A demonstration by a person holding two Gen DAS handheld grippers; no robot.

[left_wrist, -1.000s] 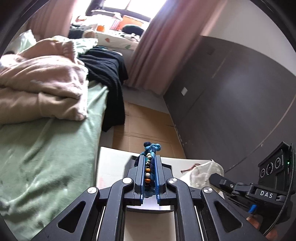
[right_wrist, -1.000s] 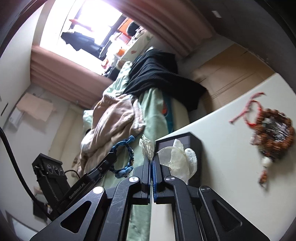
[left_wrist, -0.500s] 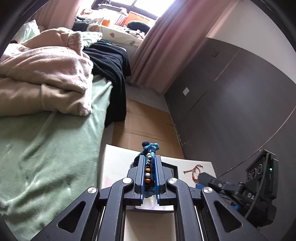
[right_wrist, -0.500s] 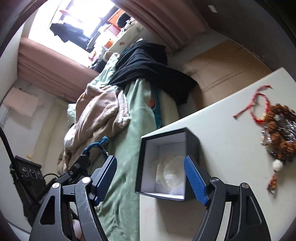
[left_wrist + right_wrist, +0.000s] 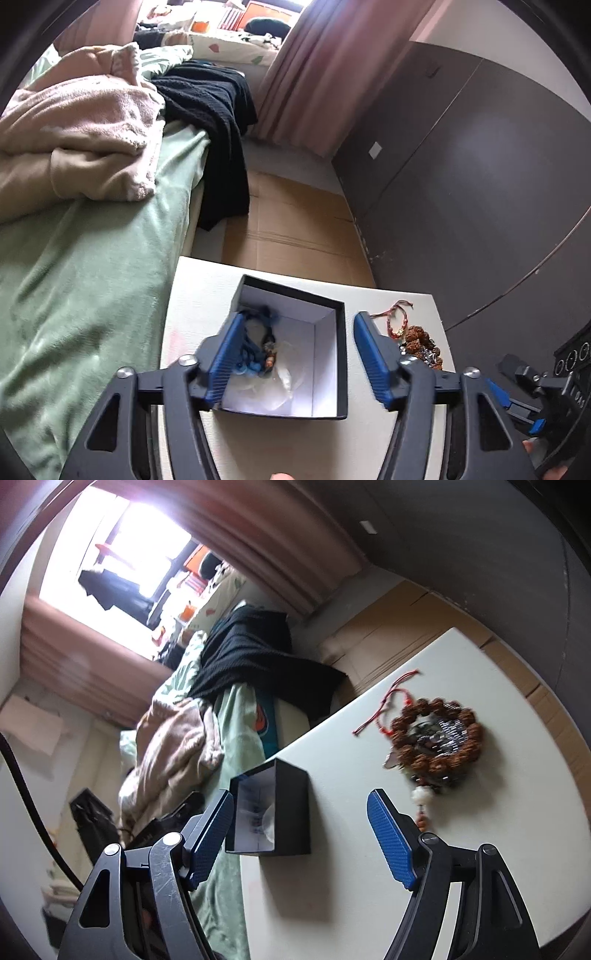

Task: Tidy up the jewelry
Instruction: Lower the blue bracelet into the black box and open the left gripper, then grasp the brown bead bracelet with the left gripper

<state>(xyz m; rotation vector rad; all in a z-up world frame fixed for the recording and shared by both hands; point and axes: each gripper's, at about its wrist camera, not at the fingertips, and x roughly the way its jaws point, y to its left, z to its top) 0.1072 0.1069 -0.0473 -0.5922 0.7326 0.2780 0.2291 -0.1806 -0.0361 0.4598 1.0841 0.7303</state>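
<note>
A black box with a white inside (image 5: pixel 328 369) stands on the white table (image 5: pixel 195 288). A blue beaded bracelet (image 5: pixel 258 347) lies in it on a clear plastic bag (image 5: pixel 280 384). My left gripper (image 5: pixel 295 362) is open and empty just above the box. My right gripper (image 5: pixel 301 834) is open and empty over the table, beside the box (image 5: pixel 291 808). A brown bead bracelet (image 5: pixel 436 738) and a red cord bracelet (image 5: pixel 388 701) lie on the table to the right; they also show in the left wrist view (image 5: pixel 417 336).
A bed with a green sheet (image 5: pixel 74 277), beige blanket (image 5: pixel 74 129) and black garment (image 5: pixel 218 129) lies left of the table. Cardboard (image 5: pixel 295 229) covers the floor beyond. A dark wardrobe (image 5: pixel 480 184) stands at the right.
My left gripper opened and dropped the blue bracelet into the box. My right gripper let go of the plastic bag into the box, opened, and shifted right toward the other bracelets.
</note>
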